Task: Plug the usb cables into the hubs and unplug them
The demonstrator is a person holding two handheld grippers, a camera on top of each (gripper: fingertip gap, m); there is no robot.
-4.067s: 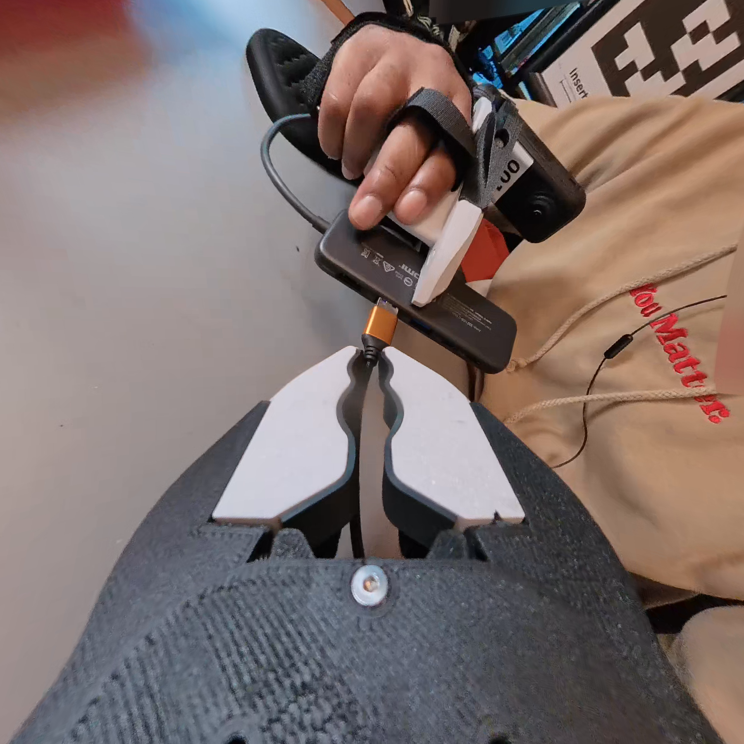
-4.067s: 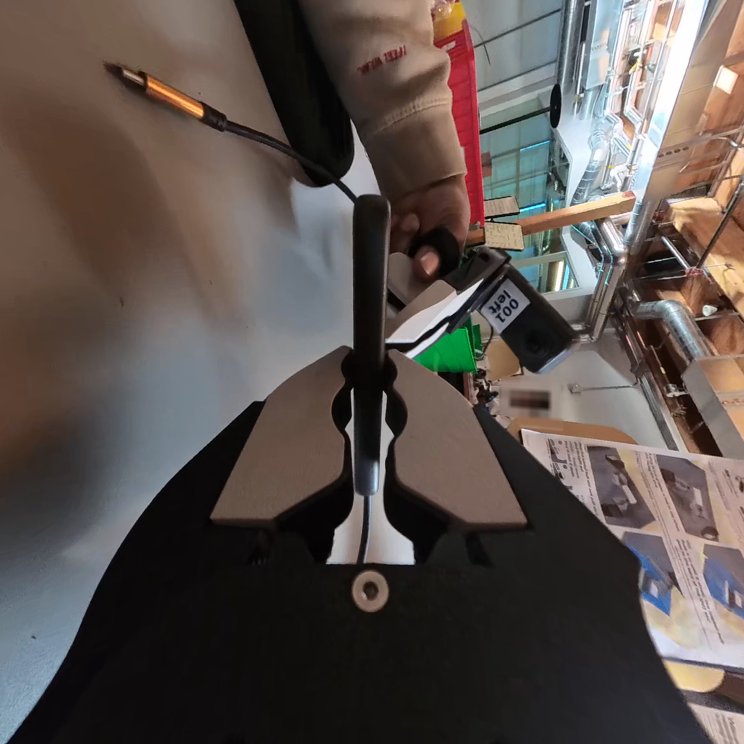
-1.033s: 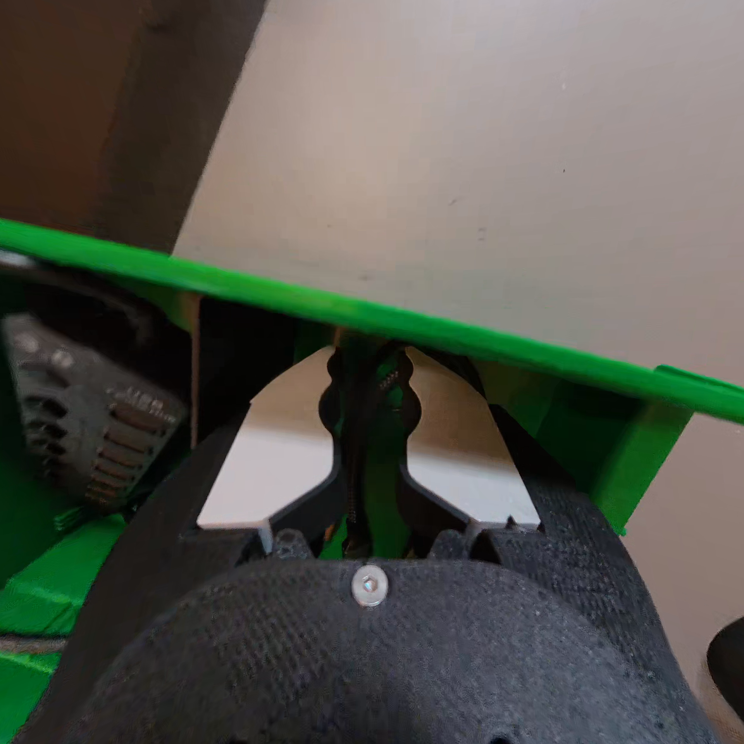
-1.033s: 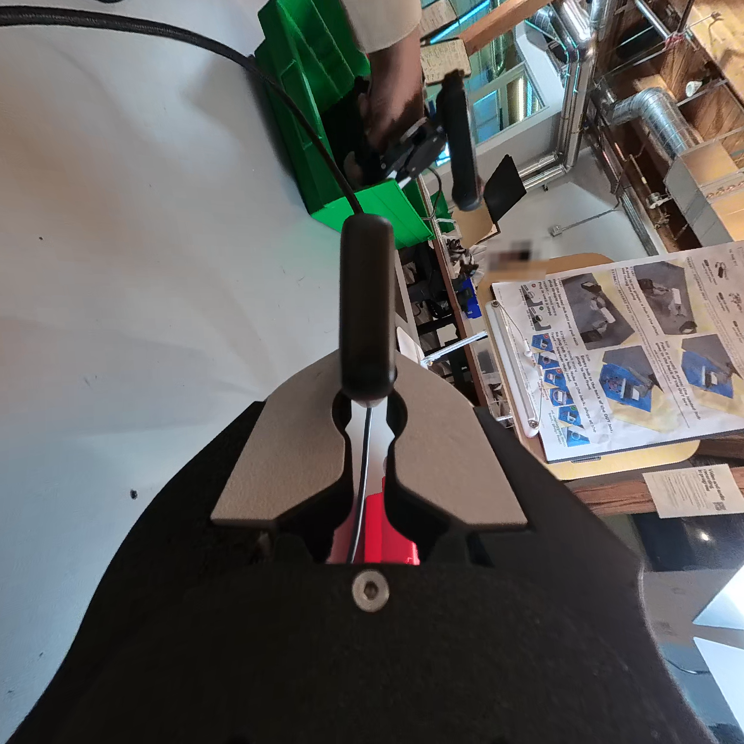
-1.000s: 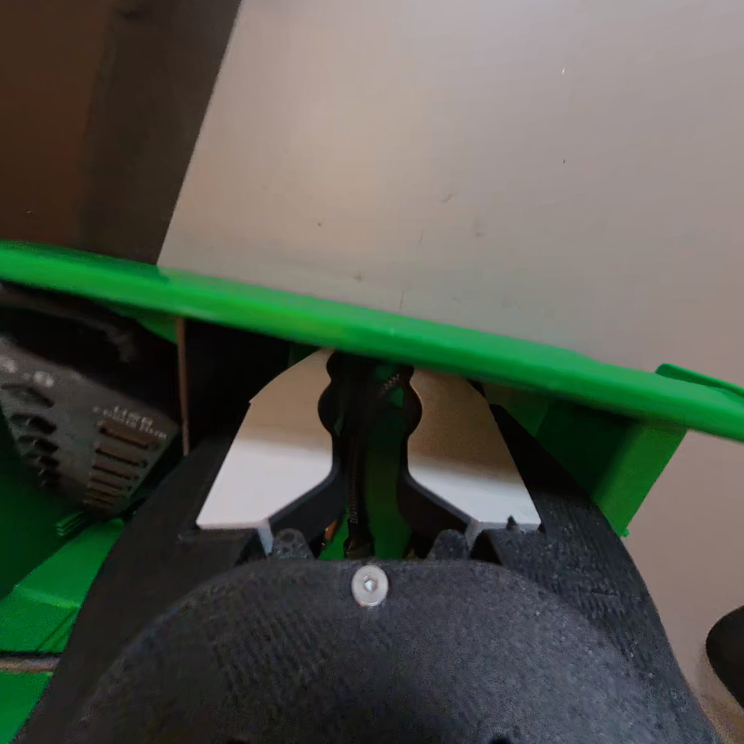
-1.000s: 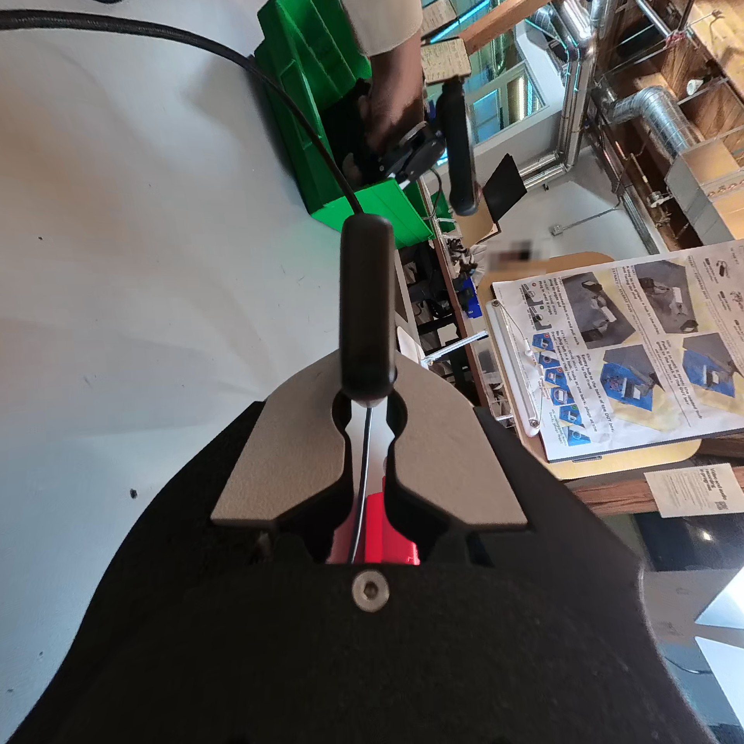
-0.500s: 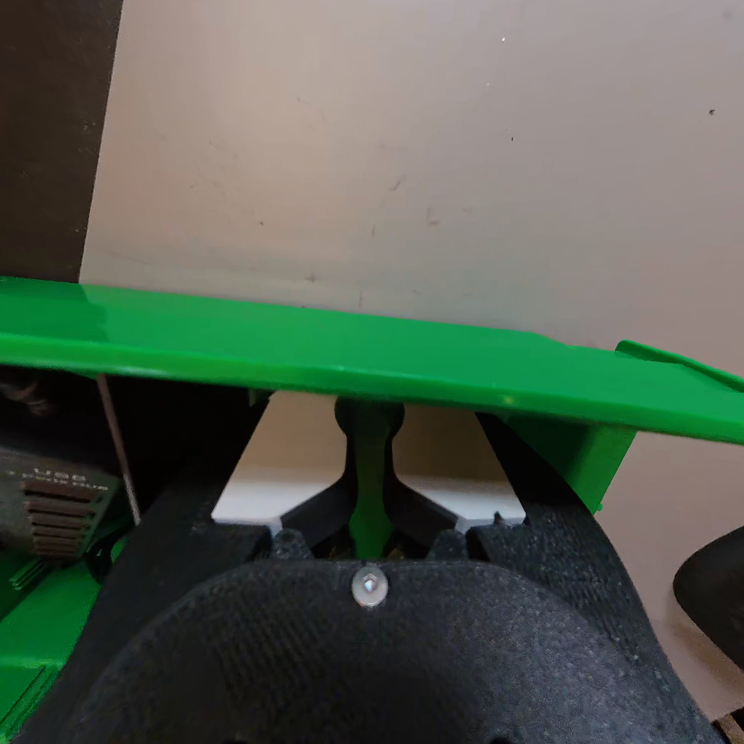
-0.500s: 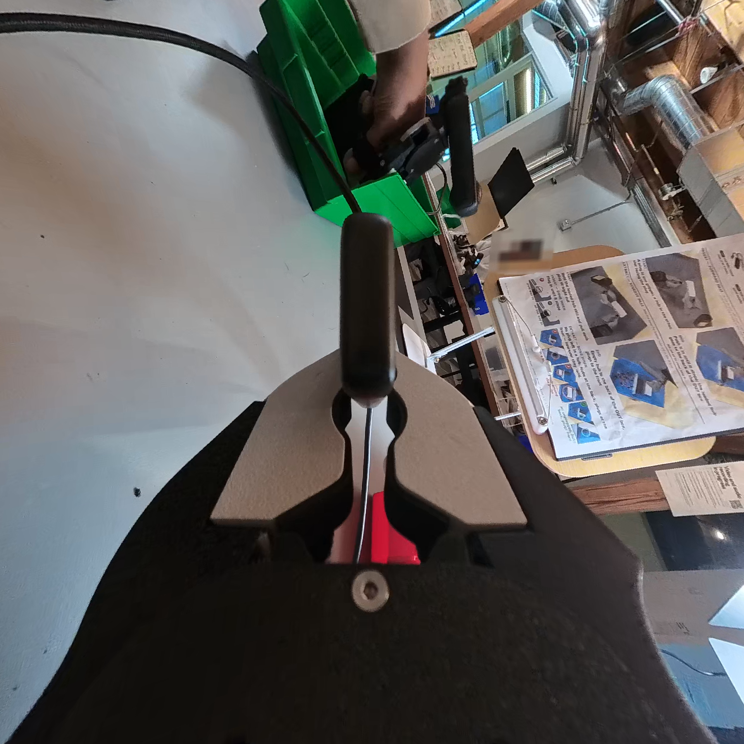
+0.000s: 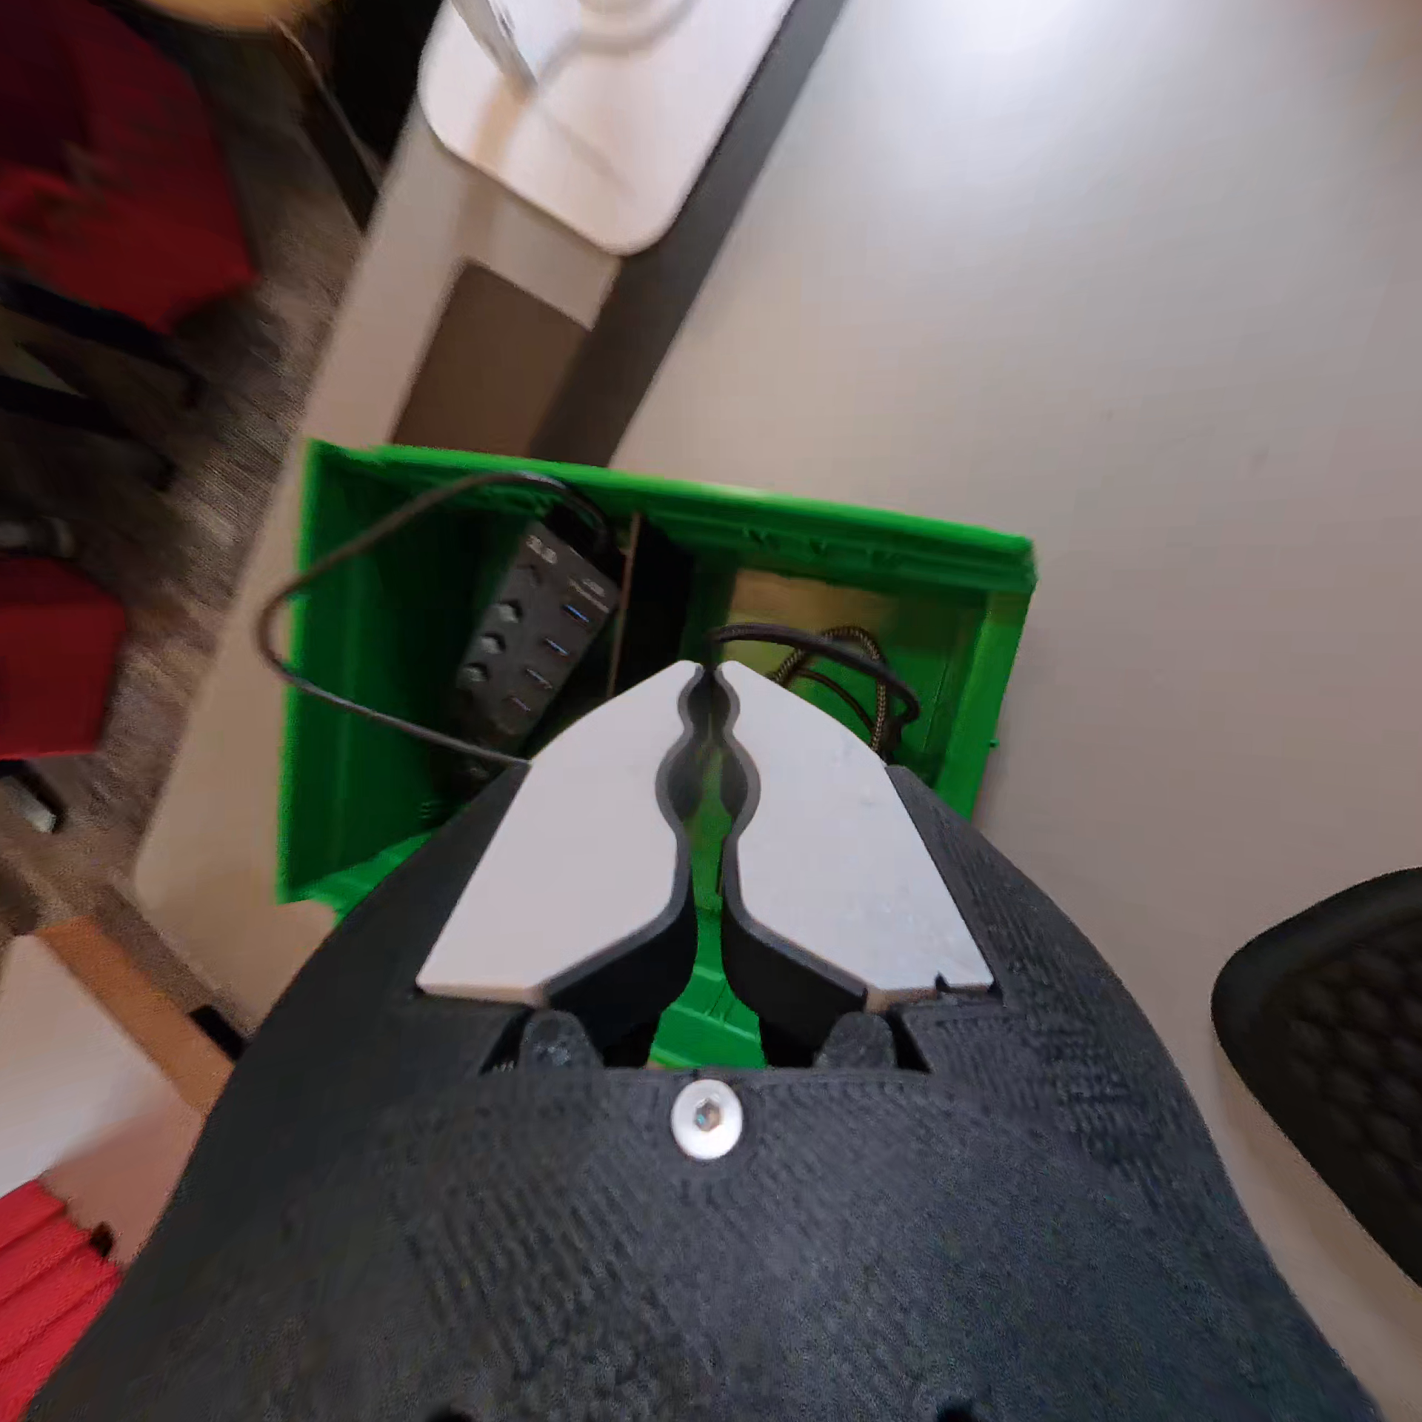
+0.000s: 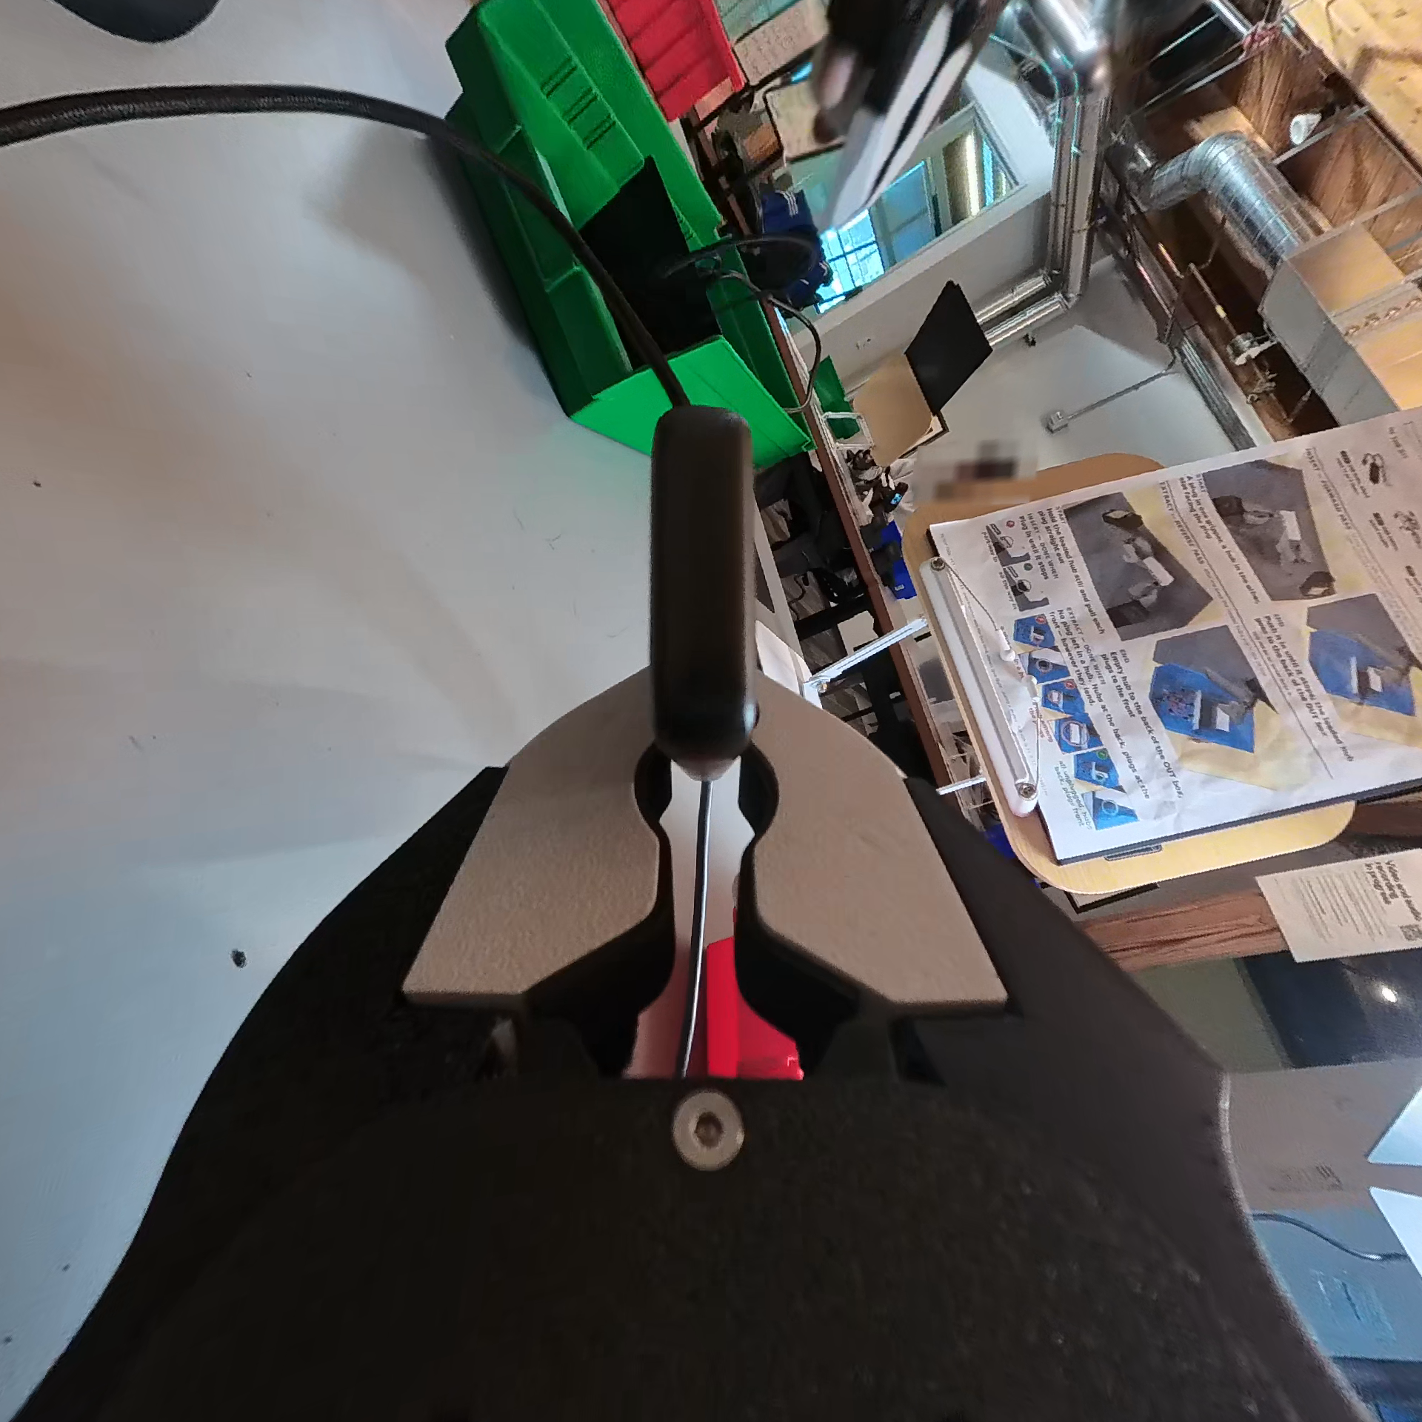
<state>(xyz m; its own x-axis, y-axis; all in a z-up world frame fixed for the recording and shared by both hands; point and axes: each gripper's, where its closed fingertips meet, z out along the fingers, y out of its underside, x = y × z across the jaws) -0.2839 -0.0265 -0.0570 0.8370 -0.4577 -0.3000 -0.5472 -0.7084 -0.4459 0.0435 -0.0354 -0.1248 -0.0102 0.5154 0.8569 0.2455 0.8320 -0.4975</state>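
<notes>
the slim black hub [image 10: 699, 592] stood edge-on, clamped in the right gripper [image 10: 704, 758]: light, rigid, probably slick, best held mid-body. the left gripper [image 9: 709, 677] was closed, seemingly empty, above the green bin [image 9: 346, 615] holding braided cables [image 9: 846, 677].

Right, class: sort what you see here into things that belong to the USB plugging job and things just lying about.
Part of the job:
slim black hub, clamped in the right gripper
left gripper, shut and empty
green bin
multi-port hub
braided cables

Lying about:
mesh chair
printed sheet
red bin
</notes>
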